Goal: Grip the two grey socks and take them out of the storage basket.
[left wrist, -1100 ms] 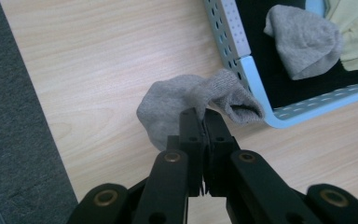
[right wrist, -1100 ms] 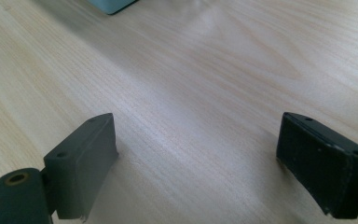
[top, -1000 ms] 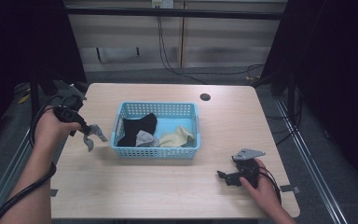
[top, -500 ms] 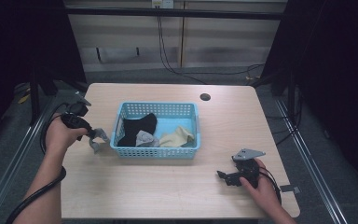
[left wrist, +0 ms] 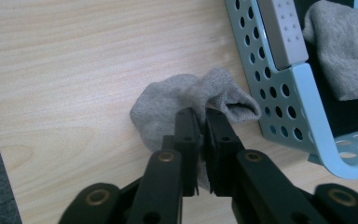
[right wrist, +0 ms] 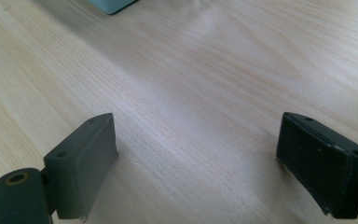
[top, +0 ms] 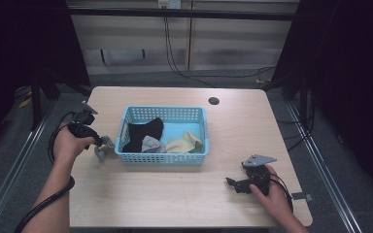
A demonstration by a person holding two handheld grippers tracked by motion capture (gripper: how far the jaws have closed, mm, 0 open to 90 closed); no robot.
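Left gripper (left wrist: 200,122) lowered since earlier, clamping grey sock (left wrist: 177,105) on table (top: 175,194) beside basket (top: 165,158) — right gripper (right wrist: 196,158) unmoved, jaws wide.

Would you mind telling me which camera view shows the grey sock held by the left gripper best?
The left gripper view: the grey sock sits large and sharp, pinched between closed jaws beside the blue basket. The high view shows it small under the left gripper. The right gripper view faces bare table.
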